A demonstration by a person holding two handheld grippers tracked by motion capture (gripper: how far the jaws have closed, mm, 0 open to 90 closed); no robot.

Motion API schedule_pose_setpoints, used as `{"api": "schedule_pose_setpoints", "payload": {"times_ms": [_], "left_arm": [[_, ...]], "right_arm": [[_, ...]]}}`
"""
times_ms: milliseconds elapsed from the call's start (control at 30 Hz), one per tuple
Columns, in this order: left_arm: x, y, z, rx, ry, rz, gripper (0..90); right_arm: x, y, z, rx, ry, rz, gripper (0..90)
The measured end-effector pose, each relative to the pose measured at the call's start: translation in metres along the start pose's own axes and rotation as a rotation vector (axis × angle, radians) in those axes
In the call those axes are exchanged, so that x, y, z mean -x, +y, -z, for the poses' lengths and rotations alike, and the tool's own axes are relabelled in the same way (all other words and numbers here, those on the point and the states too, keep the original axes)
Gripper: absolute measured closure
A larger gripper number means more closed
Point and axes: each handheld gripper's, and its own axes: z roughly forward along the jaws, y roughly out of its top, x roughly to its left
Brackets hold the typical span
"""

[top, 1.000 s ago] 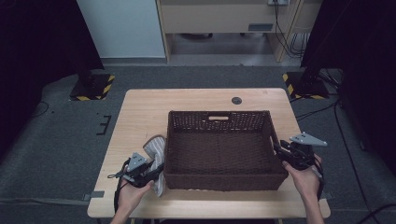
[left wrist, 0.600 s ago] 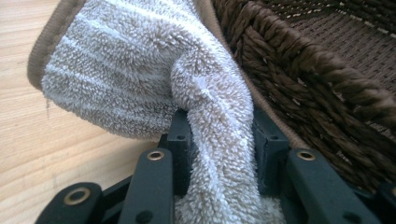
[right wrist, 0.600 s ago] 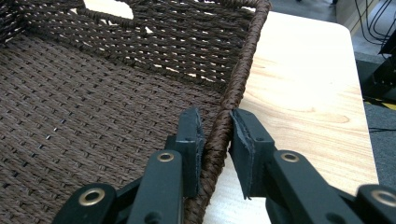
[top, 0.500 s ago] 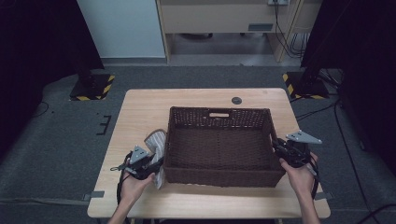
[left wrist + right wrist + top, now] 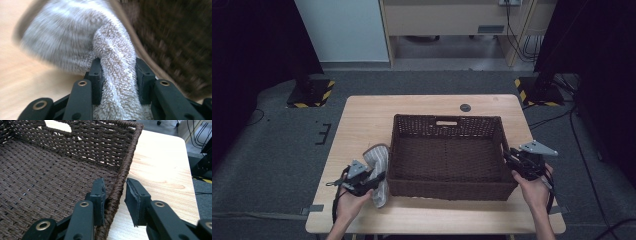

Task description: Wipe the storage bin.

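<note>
1. My high view sits above the near side of the table (image 5: 362, 120), facing forward and down, far enough back to take in the whole top and the floor around it.
2. My left gripper view rides very close, looking along its jaws at the towel (image 5: 75, 42), with the basket (image 5: 180, 42) blurred just beyond.
3. My right gripper view looks along the basket's rim (image 5: 130, 152) towards the far table corner, also close.
4. All three views share the basket and the tabletop.

Black fingers (image 5: 98, 195), brass-ringed screws
</note>
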Motion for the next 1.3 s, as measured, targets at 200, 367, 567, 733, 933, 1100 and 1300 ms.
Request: {"api": "schedule_pose_setpoints", "payload": {"times_ms": [200,367,567,733,933,1100,1300], "left_arm": [[0.006,0.015,0.031,0.155,-0.056,0.034,63.7],[0.024,0.016,0.031,0.17,-0.103,0.013,63.6],[0.019,0.003,0.02,0.079,-0.092,0.017,63.6],[0.018,-0.008,0.006,0.014,-0.091,0.018,63.6],[0.018,-0.021,-0.004,-0.072,-0.071,-0.007,63.5],[0.018,-0.035,-0.011,-0.171,-0.051,-0.044,62.7],[0.012,-0.025,0.002,-0.132,-0.03,-0.017,62.6]], "right_arm": [[-0.001,0.001,0.001,0.007,0.002,0.007,68.7],[-0.001,0.0,0.001,0.003,0.009,0.004,68.6],[-0.001,-0.001,0.0,-0.003,0.009,0.011,69.0],[-0.001,-0.001,0.001,-0.002,0.009,0.017,69.0],[-0.001,-0.001,0.001,-0.002,0.01,0.014,68.9],[-0.001,-0.002,0.001,0.001,0.01,0.011,68.3],[-0.001,-0.002,0.001,0.0,0.009,0.012,67.7]]}}
